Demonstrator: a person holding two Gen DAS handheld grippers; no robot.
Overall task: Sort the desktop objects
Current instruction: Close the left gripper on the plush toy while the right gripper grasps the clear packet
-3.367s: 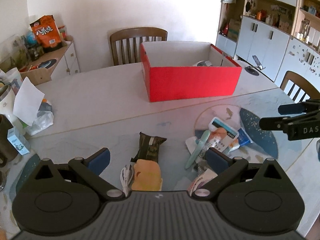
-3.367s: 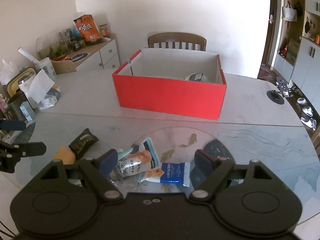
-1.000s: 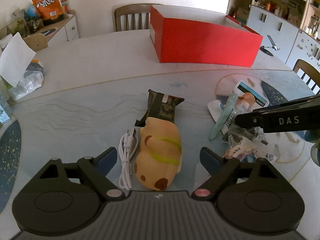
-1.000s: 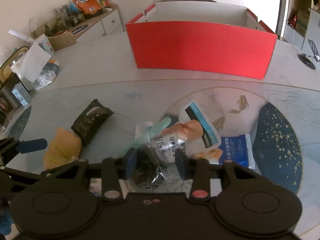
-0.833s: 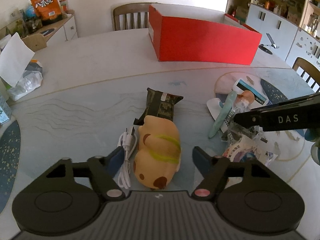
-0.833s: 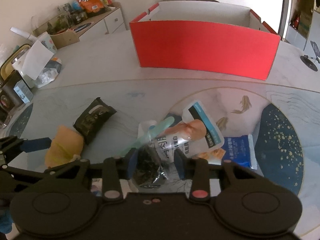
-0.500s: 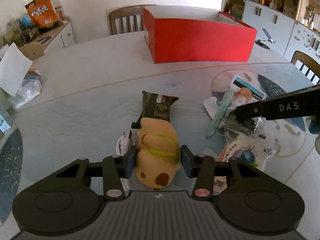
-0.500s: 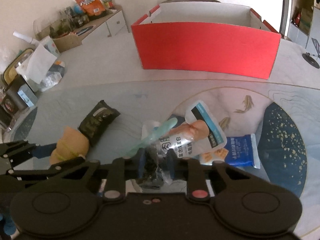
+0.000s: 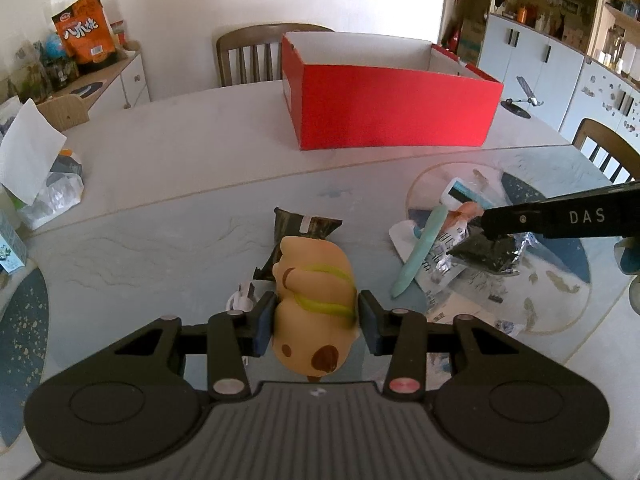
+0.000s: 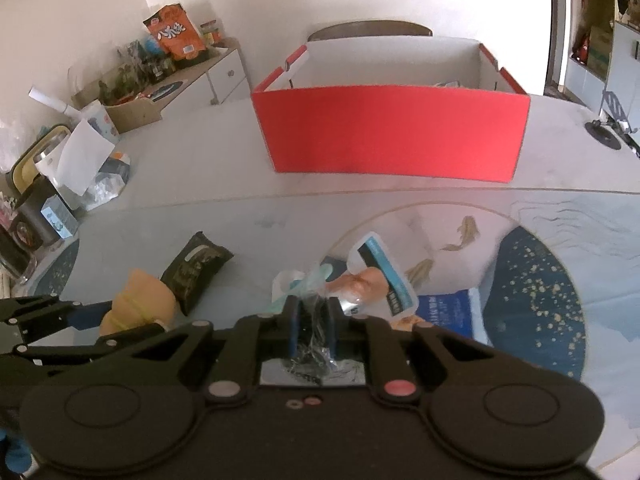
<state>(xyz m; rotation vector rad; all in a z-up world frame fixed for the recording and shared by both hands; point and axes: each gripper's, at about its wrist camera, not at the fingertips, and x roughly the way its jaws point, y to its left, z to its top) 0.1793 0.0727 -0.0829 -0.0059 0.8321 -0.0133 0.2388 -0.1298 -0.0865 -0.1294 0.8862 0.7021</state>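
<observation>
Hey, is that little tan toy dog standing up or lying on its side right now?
Not upright: the tan toy dog lies lengthwise, clamped between the left gripper's blue pads.

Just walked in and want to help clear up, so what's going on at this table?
A person is sorting clutter with two handheld grippers. The left gripper has just closed on a tan plush toy; the right gripper has just closed on a crinkly dark wrapper. More packets lie on the table, before the red box.

I see a home dining room: wooden chair (image 9: 256, 54), white cupboards (image 9: 532, 72), sideboard (image 9: 116, 80) bearing an orange snack bag (image 9: 82, 32).
</observation>
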